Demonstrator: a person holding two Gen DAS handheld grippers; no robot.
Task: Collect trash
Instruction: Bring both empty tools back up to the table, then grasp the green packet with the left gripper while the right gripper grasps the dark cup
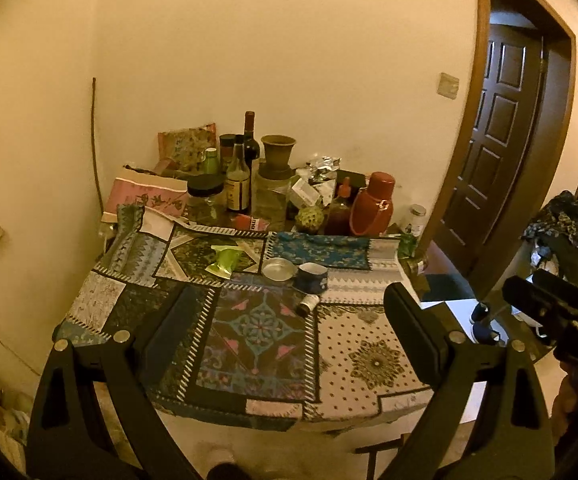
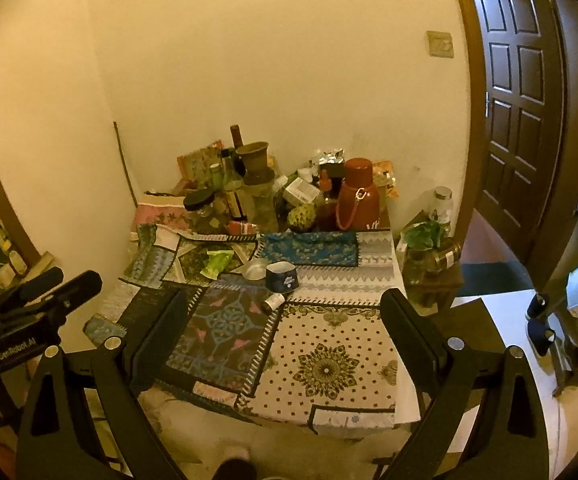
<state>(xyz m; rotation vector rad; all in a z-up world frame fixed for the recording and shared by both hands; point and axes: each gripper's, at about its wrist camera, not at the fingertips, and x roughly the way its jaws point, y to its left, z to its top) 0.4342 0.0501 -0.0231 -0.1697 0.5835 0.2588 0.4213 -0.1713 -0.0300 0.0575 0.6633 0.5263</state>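
Patchwork tablecloth [image 1: 369, 360] (floral, dotted), green wrapper [image 1: 225, 260], red flask [image 1: 371, 206].

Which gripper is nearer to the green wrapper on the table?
Left, slightly. The green wrapper lies ahead, a little left of centre between the left gripper fingers; it sits further left for the right gripper. Both are open, well short.

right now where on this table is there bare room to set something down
The near half of the patchwork cloth is free, from the front edge up to the small fallen bottle. Mid-table holds the blue cup, metal lid and green wrapper. The back by the wall is crowded with bottles, jars and the red flask.
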